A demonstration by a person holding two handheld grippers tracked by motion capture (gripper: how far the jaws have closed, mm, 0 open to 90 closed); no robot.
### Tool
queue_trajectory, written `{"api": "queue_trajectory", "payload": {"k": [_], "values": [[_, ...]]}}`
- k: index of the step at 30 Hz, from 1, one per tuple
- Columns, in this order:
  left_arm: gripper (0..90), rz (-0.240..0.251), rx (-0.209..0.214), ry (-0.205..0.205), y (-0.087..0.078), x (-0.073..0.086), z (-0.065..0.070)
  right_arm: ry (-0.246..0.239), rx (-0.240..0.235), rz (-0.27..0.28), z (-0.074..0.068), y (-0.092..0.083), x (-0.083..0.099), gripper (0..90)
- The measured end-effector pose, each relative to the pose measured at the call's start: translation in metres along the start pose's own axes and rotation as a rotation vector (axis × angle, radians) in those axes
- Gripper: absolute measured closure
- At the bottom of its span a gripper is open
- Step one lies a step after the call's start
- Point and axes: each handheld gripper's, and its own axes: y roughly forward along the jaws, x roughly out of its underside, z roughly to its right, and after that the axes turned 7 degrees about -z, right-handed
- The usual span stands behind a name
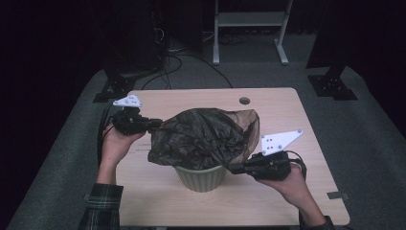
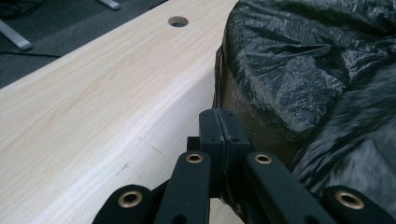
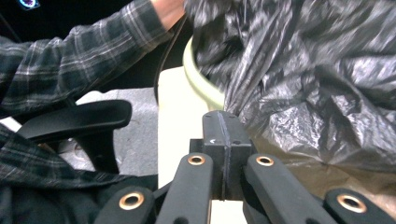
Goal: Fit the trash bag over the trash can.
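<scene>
A pale green bin (image 1: 201,178) (image 3: 198,79) stands near the front middle of the wooden table (image 1: 277,105). A crumpled dark plastic bag (image 1: 206,134) (image 2: 303,60) (image 3: 317,70) is draped over its mouth. My left gripper (image 1: 159,125) (image 2: 219,114) is level at the bag's left side, shut on a stretched edge of the bag. My right gripper (image 1: 234,168) (image 3: 223,116) is at the bag's lower right, beside the bin's rim. Its jaws are shut, and the bag's creases run into their tip.
A round cable hole (image 1: 244,100) (image 2: 178,21) lies in the table's far part. Beyond the table are a white desk frame (image 1: 249,28), black stand feet (image 1: 335,84) and cables on the floor. A chair armrest (image 3: 74,119) and a plaid sleeve (image 3: 70,51) are on the person's side.
</scene>
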Motion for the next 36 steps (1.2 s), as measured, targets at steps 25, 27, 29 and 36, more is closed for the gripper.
{"api": "queue_trajectory", "payload": {"k": [25, 27, 29, 36], "values": [[89.8, -0.028, 0.063, 0.015, 0.019, 0.011, 0.011, 0.077, -0.072, -0.107, 0.003, 0.05, 0.06, 90.0], [89.8, -0.027, 0.065, 0.014, 0.019, 0.013, 0.01, 0.071, -0.079, -0.116, 0.001, 0.056, 0.057, 90.0], [89.8, -0.025, 0.063, 0.012, 0.017, 0.013, 0.01, 0.065, -0.087, -0.123, 0.001, 0.061, 0.055, 90.0], [89.8, -0.019, 0.051, 0.018, 0.014, 0.011, 0.01, 0.036, -0.045, -0.097, -0.006, 0.046, 0.044, 76.1]]}}
